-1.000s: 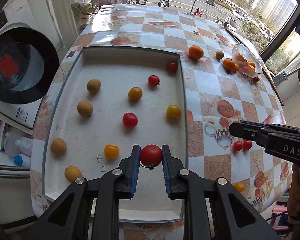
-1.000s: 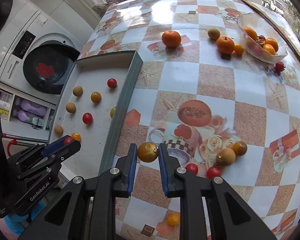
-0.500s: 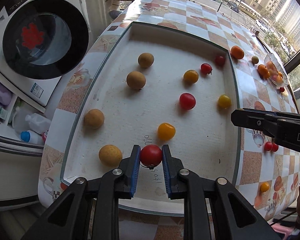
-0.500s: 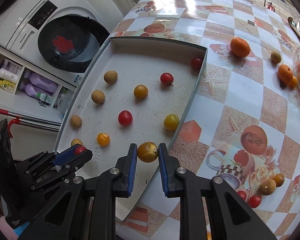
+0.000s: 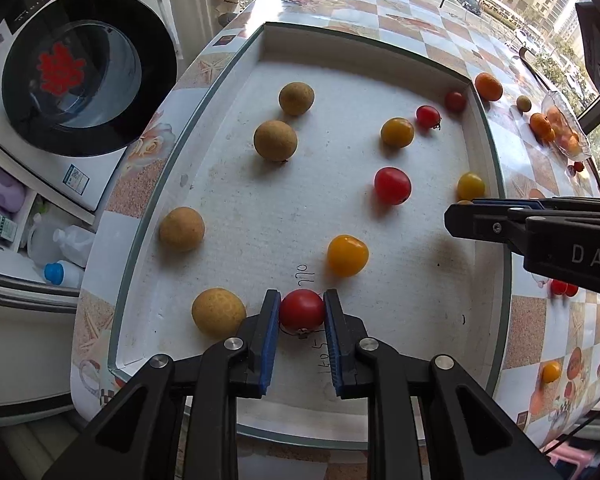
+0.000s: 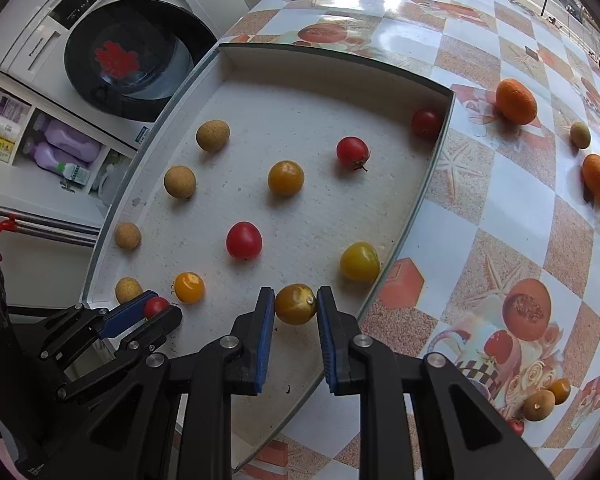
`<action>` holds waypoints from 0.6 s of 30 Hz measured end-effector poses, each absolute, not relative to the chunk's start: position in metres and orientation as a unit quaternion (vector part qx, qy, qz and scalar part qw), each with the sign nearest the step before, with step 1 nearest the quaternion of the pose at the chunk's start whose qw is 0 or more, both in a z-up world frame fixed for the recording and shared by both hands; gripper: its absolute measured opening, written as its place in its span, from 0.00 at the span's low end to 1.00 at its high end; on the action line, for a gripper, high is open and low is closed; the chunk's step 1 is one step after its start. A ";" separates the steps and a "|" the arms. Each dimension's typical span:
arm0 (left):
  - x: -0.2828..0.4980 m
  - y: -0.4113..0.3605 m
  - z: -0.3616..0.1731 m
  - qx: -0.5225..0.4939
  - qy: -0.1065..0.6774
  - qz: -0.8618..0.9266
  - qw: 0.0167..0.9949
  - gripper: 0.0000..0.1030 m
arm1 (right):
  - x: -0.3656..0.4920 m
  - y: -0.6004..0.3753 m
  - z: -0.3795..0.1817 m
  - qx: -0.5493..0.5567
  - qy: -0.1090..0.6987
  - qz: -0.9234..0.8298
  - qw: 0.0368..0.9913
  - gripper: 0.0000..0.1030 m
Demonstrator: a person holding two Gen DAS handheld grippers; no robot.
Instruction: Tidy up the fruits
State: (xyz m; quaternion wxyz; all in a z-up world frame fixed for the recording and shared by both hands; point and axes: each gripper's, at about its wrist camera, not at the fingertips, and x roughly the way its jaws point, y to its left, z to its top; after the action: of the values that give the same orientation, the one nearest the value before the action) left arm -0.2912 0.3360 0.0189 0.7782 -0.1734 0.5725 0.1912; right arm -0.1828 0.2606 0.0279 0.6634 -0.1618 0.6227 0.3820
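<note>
A white foam tray (image 5: pixel 260 216) lies on the tiled table and holds brown longans, red tomatoes and yellow tomatoes in rough rows. My left gripper (image 5: pixel 301 312) is shut on a red cherry tomato (image 5: pixel 301 309) low over the tray's near edge, beside a longan (image 5: pixel 219 312). It also shows in the right wrist view (image 6: pixel 156 307). My right gripper (image 6: pixel 296 305) is shut on a yellow cherry tomato (image 6: pixel 295 304) over the tray's near right part, close to another yellow tomato (image 6: pixel 359 261). The right gripper also shows in the left wrist view (image 5: pixel 460 216).
Oranges (image 6: pixel 516 96) and small fruits lie on the table right of the tray, with a glass bowl of fruit (image 5: pixel 566 132) far right. More loose fruits (image 6: pixel 544 404) lie at the near right. A washing machine (image 6: pixel 120 52) stands left of the table.
Both grippers moved forward and lower over the tray with their tomatoes still held. The right gripper came from the table onto the tray's right side.
</note>
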 end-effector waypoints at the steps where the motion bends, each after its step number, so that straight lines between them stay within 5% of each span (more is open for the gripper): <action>1: -0.290 0.335 0.019 -0.167 0.573 0.191 0.779 0.22 | -0.183 0.262 0.026 -0.164 0.623 0.382 0.663 0.23; 7: -0.286 0.328 0.019 -0.124 0.581 0.189 0.782 0.24 | -0.185 0.268 0.015 -0.175 0.629 0.380 0.655 0.23; 8: -0.286 0.328 0.019 -0.117 0.582 0.195 0.781 0.33 | -0.185 0.269 0.014 -0.177 0.629 0.380 0.654 0.23; 9: -0.286 0.328 0.020 -0.115 0.581 0.194 0.782 0.54 | -0.185 0.269 0.013 -0.178 0.629 0.380 0.655 0.23; 11: -0.287 0.328 0.023 -0.115 0.573 0.197 0.787 0.70 | -0.186 0.273 0.013 -0.184 0.627 0.381 0.654 0.23; 16: -0.285 0.328 0.025 -0.115 0.579 0.202 0.782 0.70 | -0.186 0.272 0.015 -0.176 0.633 0.380 0.651 0.26; 18: -0.284 0.328 0.027 -0.119 0.580 0.202 0.780 0.70 | -0.185 0.270 0.021 -0.166 0.632 0.383 0.653 0.40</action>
State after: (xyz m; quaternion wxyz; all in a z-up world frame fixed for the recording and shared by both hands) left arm -0.2842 0.3283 0.0271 0.7801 -0.1190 0.5801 0.2019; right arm -0.1848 0.2700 0.0210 0.6531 -0.1665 0.6318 0.3828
